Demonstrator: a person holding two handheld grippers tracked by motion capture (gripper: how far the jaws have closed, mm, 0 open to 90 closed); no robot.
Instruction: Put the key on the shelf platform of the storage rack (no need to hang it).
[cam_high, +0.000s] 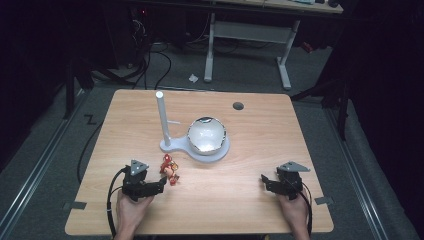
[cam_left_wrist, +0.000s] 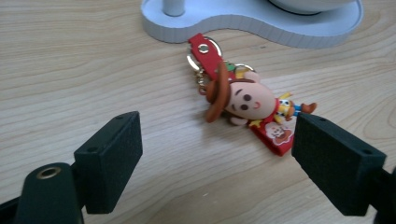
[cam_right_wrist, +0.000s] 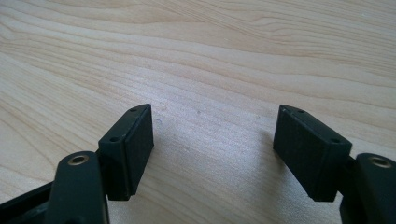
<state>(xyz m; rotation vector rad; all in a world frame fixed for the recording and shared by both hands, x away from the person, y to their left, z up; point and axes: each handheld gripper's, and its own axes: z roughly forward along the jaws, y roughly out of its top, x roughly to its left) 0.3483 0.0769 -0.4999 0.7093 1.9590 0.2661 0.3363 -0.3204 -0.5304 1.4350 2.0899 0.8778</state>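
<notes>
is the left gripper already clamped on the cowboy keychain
No, the left gripper has its jaws wide apart and the cowboy keychain lies flat on the table beyond them, untouched.

White stand (cam_high: 210, 152) with upright post (cam_high: 162, 117) and bowl (cam_high: 206, 134) mid-table (cam_high: 250, 190); desk legs (cam_high: 285, 62) beyond.

In the left gripper view, the top edge cuts off the white stand (cam_left_wrist: 252, 25), its post (cam_left_wrist: 173, 6) and the bowl (cam_left_wrist: 308, 4). The keychain (cam_left_wrist: 243, 100) figure's lower end sits behind the right jaw. In the high view the keychain (cam_high: 170, 170) is too small to read.
</notes>
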